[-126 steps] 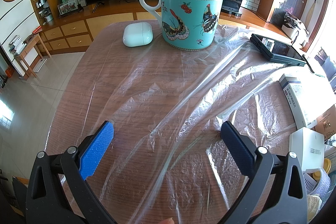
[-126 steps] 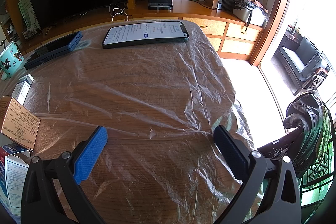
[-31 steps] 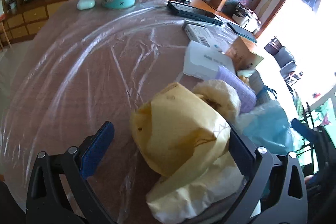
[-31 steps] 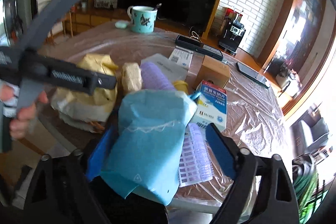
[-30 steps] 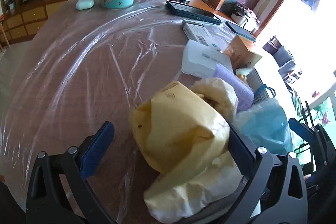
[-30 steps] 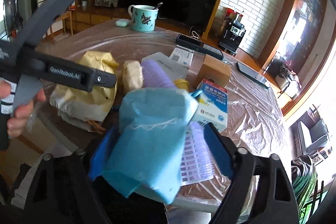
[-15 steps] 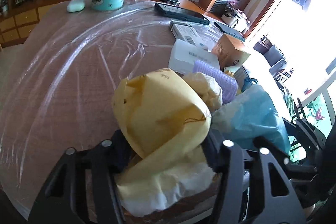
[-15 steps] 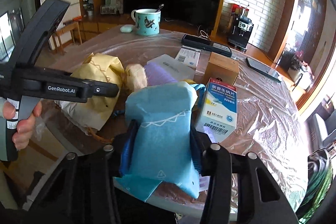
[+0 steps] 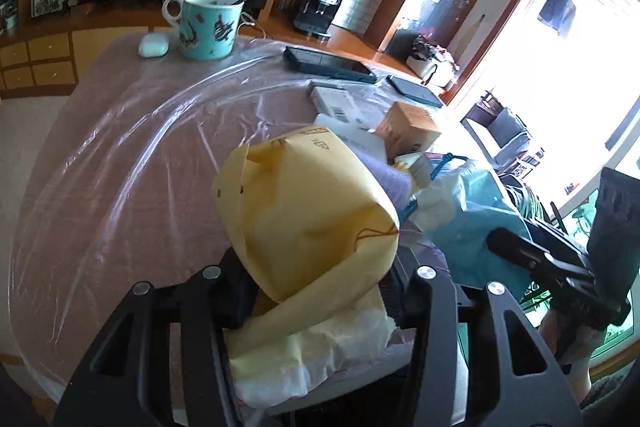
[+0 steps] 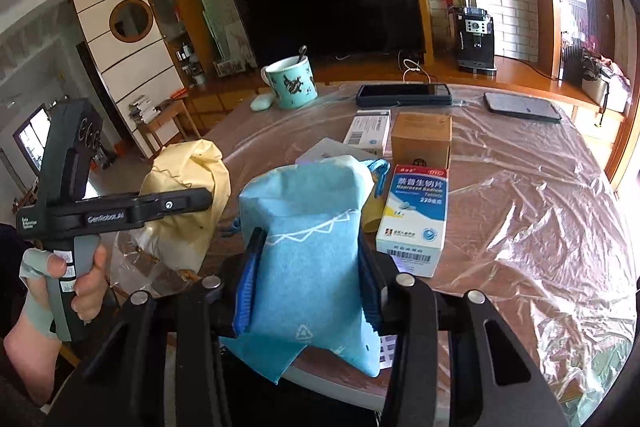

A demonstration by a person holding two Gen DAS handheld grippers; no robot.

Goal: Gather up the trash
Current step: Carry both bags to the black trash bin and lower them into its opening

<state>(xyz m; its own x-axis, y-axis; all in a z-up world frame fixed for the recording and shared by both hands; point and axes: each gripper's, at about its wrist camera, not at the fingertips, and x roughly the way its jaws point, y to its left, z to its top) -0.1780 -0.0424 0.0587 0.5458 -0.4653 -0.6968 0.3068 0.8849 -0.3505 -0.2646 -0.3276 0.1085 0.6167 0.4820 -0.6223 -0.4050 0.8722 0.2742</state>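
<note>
My left gripper is shut on a crumpled yellow paper bag and holds it above the near edge of the table. That bag also shows in the right wrist view, with the left gripper across it. My right gripper is shut on a light blue bag with a white zigzag print. The blue bag shows in the left wrist view to the right of the yellow one.
The round table is covered with clear plastic film. On it stand a teal mug with a spoon, a white earbud case, two phones, a brown carton and medicine boxes.
Both grippers have shut, the left on the yellow bag and the right on the blue bag. Both bags have been lifted a little toward the table's near edge.
</note>
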